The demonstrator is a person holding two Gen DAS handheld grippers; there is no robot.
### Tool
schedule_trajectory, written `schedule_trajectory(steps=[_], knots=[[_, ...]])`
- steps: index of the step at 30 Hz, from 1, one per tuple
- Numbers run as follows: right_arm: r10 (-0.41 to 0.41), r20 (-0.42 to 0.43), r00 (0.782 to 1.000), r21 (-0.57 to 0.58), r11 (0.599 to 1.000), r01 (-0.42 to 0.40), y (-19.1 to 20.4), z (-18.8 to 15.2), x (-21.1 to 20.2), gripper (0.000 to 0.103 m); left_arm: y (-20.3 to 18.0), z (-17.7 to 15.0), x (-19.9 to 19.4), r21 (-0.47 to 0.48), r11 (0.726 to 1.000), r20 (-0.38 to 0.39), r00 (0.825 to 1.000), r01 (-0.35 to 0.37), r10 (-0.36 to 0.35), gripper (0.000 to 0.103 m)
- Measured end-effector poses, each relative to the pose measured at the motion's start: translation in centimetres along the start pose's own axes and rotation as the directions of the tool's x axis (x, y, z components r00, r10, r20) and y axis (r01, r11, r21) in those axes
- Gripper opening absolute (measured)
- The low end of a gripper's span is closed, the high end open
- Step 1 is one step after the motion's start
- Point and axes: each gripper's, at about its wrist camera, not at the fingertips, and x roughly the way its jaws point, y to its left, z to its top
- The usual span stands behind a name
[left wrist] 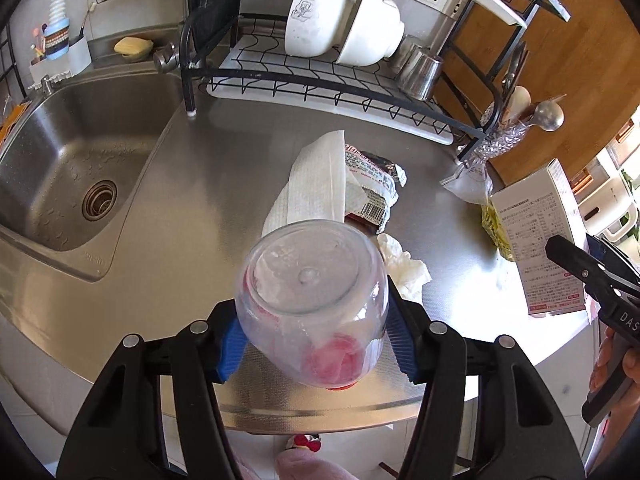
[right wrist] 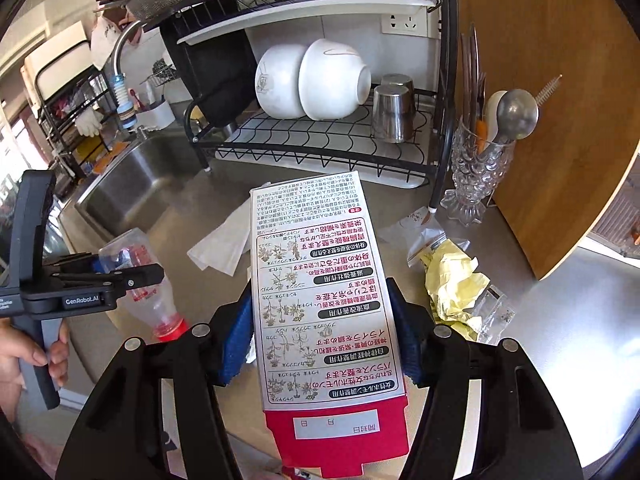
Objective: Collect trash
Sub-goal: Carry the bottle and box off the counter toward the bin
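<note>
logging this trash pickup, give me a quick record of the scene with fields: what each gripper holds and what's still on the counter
left gripper: shut on a clear plastic bottle with a red cap
right gripper: shut on a printed cardboard box
still on counter: paper towel, snack wrapper, crumpled tissue, yellow paper, small plastic bags
nearby: sink, dish rack with two white bowls

Left gripper: black plastic arms, silver rivets, blue ribbed pads, white "GenRobot.AI" lettering on the body. Right gripper: same build. Bare skin on left hand.
</note>
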Motion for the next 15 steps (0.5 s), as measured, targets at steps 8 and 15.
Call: schedule_trajectory(steps=[8, 15], knots=[[-0.022, 0.061, 0.998, 0.036, 0.999, 0.020, 1.4, -1.7, -4.6, 0.062, -0.2, -1.2, -5.1, 0.095, 0.995, 0.070, 0.997, 0.015, -0.021, 0.056], [-0.015, 0.089, 0.996, 0.054, 0.999, 0.011, 4.1, -4.7, -8.6, 0.062, 1.4, -4.1, -10.2, 0.162, 0.986, 0.111, 0.993, 0.031, -0.050, 0.056]])
